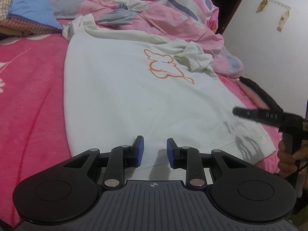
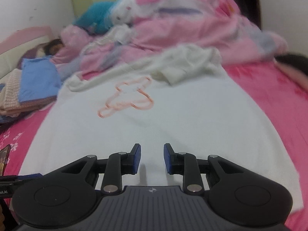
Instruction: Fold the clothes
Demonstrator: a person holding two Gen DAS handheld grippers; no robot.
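Pink bed [image 1: 28, 96]: white shirt [image 1: 125, 96] (flat) ahead of both parted, empty tools [image 1: 153, 151] [image 2: 152, 157].

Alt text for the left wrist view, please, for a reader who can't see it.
A white shirt with an orange outline drawing lies spread on a pink blanket, its sleeves bunched at the far end. The left claw hangs open over the near hem, gripping nothing. The right claw enters from the right edge, and a rumpled pink quilt lies behind.

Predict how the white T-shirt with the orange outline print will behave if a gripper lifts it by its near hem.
The white T-shirt will probably droop limply: its far sleeve already lies crumpled. It looks thin, so likely light. Spread on the fuzzy pink blanket, it may drag rather than slide.
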